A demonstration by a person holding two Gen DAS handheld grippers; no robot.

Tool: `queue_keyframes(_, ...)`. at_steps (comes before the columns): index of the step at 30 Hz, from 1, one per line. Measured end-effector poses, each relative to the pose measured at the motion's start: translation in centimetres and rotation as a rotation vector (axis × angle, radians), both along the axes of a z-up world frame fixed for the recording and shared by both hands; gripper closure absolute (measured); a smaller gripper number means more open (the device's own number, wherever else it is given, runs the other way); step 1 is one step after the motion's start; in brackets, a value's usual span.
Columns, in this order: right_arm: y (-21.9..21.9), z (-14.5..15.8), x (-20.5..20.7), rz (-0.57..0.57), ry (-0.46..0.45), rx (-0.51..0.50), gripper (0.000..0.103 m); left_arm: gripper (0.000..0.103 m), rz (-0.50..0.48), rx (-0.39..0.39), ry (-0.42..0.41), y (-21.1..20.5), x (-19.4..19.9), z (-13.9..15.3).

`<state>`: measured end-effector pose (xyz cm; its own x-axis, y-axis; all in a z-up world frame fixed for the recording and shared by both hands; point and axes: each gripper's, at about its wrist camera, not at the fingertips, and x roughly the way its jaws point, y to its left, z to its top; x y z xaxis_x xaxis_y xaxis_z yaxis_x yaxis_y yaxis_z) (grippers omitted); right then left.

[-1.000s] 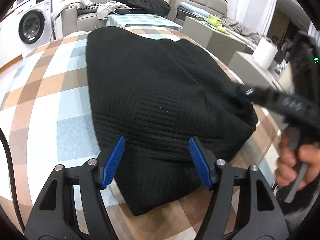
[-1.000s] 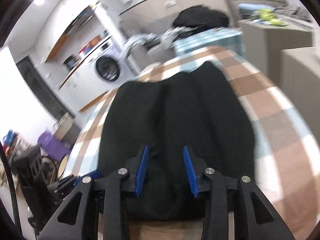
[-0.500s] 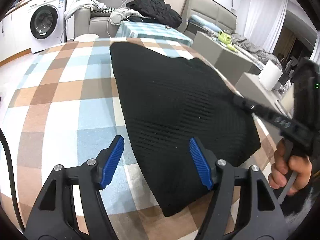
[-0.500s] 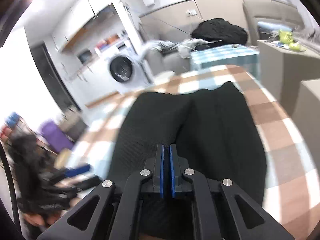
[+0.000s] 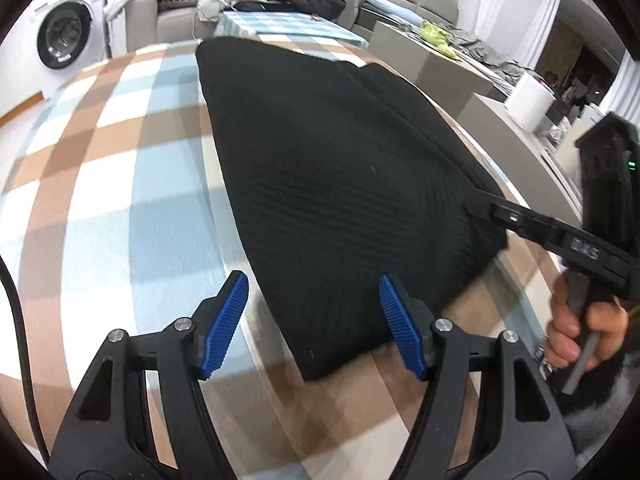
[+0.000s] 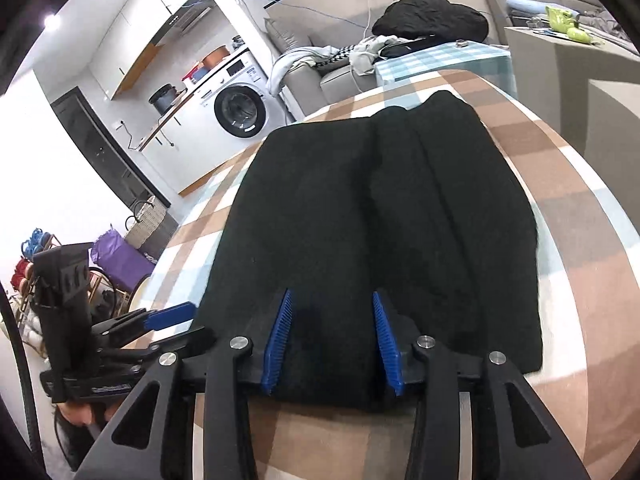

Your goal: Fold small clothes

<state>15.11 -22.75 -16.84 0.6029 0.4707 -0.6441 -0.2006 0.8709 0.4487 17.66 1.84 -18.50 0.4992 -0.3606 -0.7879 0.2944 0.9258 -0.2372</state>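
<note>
One black knitted garment (image 5: 340, 184) lay flat on the brown, blue and white checked counter (image 5: 120, 184). Two tools were out: the left tool (image 5: 314, 322) hung spread wide over its near corner, gripping nothing, while the right tool (image 6: 332, 340) was opening, the near hem loose between its blue pads.

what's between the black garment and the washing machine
In the left wrist view, only bare checked tablecloth and a strip of floor lie between the black garment and the washing machine.
</note>
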Motion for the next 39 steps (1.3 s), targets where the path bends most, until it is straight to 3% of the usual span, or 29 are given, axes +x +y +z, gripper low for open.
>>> queue_keyframes(4, 0.6, -1.2, 1.0, -0.005, 0.014, 0.014, 0.061, 0.038, -0.024, 0.012, 0.0, -0.2, -1.1, -0.1)
queue_keyframes(11, 1.2, -1.4, 1.9, 0.004, 0.005, -0.056, 0.061, 0.037, -0.05, 0.081, 0.016, -0.6, -1.8, -0.5)
queue_keyframes(15, 0.0, 0.3, 0.1, -0.087, -0.047, -0.056, 0.059, 0.037, -0.01, 0.059, -0.021, 0.8, -1.9, 0.5)
queue_keyframes(17, -1.0, 0.8, -0.9, -0.176, -0.072, -0.067, 0.045, 0.038, 0.03, 0.046, -0.033, 1.6, -1.1, 0.9)
queue_keyframes(22, -2.2, -0.7, -1.9, -0.236, -0.002, -0.049, 0.045, 0.038, 0.099, 0.0, -0.024, 2.7, 1.2, 1.2)
queue_keyframes(27, -2.7, -1.3, -1.6, -0.251, 0.008, 0.0, 0.046, 0.038, 0.106, -0.011, -0.023, 2.4, 1.9, 1.1)
queue_keyframes(30, -2.4, -1.7, -0.6, -0.23, -0.007, -0.001, 0.065, 0.038, 0.109, -0.025, -0.014, 2.3, 2.0, 0.8)
queue_keyframes(31, -2.1, -1.7, -0.4, -0.221, -0.006, -0.003, 0.076, 0.038, 0.113, -0.03, -0.011, 2.3, 2.0, 0.8)
queue_keyframes(32, -2.0, -1.6, -0.2, -0.207, -0.008, -0.002, 0.095, 0.038, 0.12, -0.031, -0.007, 2.4, 2.1, 0.7)
queue_keyframes(35, -2.3, 0.5, -1.3, -0.198, -0.13, 0.027, 0.095, 0.038, 0.138, -0.033, -0.014, 2.7, 2.2, 1.0)
queue_keyframes(37, -2.7, 0.5, -1.1, -0.238, -0.105, -0.032, 0.095, 0.038, 0.147, -0.05, -0.017, 3.0, 2.6, 1.0)
queue_keyframes(39, -3.2, -1.6, -0.1, -0.265, 0.008, -0.052, 0.095, 0.038, 0.157, -0.054, -0.008, 3.1, 3.4, 0.7)
